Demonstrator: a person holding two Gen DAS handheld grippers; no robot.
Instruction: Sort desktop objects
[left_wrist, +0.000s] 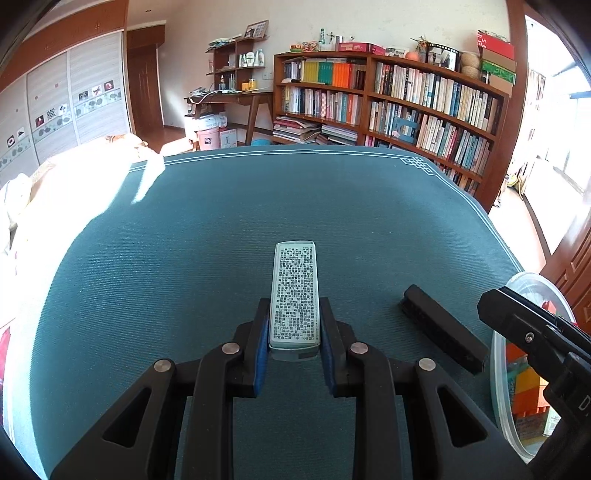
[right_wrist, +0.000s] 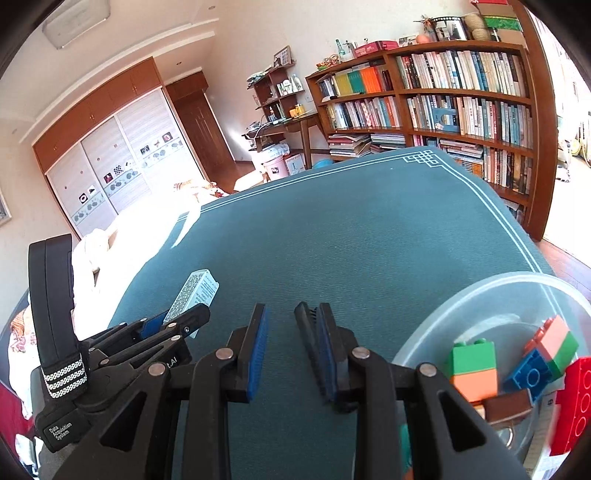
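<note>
My left gripper (left_wrist: 294, 314) is shut on a slim grey-white box (left_wrist: 294, 295) with fine print on top, held just over the teal tablecloth (left_wrist: 221, 240). The box also shows in the right wrist view (right_wrist: 194, 293). A black bar (left_wrist: 441, 328) lies on the cloth to its right. In the right wrist view my right gripper (right_wrist: 289, 314) is open, and the end of that black bar (right_wrist: 308, 325) lies against its right finger. A clear plastic bowl (right_wrist: 461, 306) with toy bricks (right_wrist: 472, 365) sits at the right.
The bowl (left_wrist: 496, 373) is at the table's right edge in the left wrist view. Bright sunlight washes out the table's left side (left_wrist: 74, 192). A bookcase (left_wrist: 406, 103) and a desk (left_wrist: 236, 99) stand behind the table.
</note>
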